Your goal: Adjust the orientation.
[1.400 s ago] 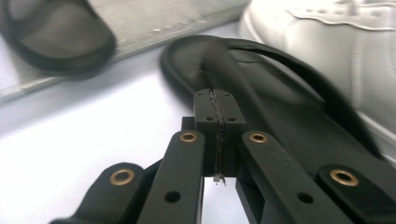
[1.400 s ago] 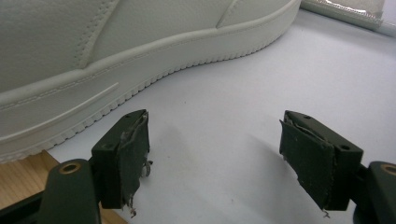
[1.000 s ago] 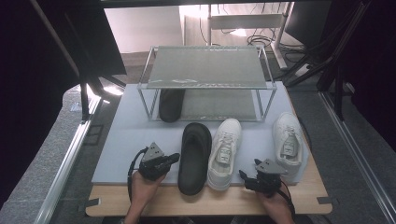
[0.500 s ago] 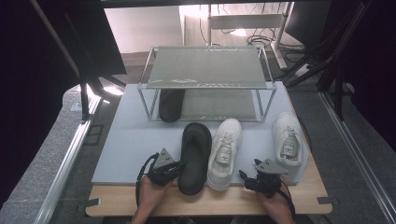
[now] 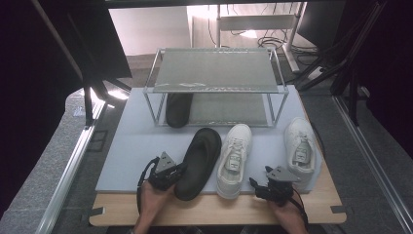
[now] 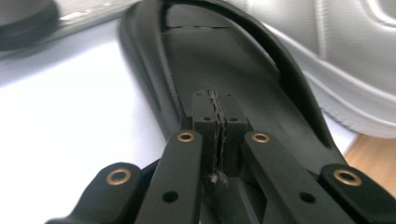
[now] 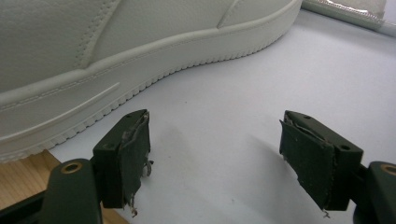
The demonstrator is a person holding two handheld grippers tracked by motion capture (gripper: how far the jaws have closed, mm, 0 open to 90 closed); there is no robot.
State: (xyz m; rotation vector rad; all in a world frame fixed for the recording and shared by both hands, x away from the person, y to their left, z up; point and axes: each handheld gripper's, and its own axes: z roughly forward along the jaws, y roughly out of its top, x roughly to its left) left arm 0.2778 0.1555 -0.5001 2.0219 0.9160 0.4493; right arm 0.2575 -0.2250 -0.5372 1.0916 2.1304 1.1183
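The left gripper [image 5: 168,173] sits at the heel end of the flat black rubber slipper [image 5: 198,155], which lies on the pale grey mat [image 5: 131,141] in front of the two-tier wire-mesh shoe rack [image 5: 214,73]; in the left gripper view its jaws are pressed together with no gap, hovering above the slipper's footbed [image 6: 224,60], and I cannot tell that anything is pinched between them; my read is that it is lined up over the heel because that end is nearest the person and easiest to take hold of for a lift toward the rack.

The right gripper [image 5: 275,187] waits near the front edge of the mat, on the rack's right-hand side, between two shoes; its jaws stand wide apart with nothing between them, bare mat showing through the gap, and the ribbed sole of a white leather sneaker [image 7: 116,56] runs just beyond them; held low and open like that, it looks ready to close on a sneaker.

Now the count: two white sneakers, one [image 5: 234,158] just beside the slipper and one [image 5: 301,148] farther right, off the rack's front corner; two black slippers, the one under the left gripper and a second [image 5: 178,109] already tucked on the rack's lower shelf at its left end; one rack, its top shelf bare; the wooden worktop [image 5: 214,212] carries the mat.
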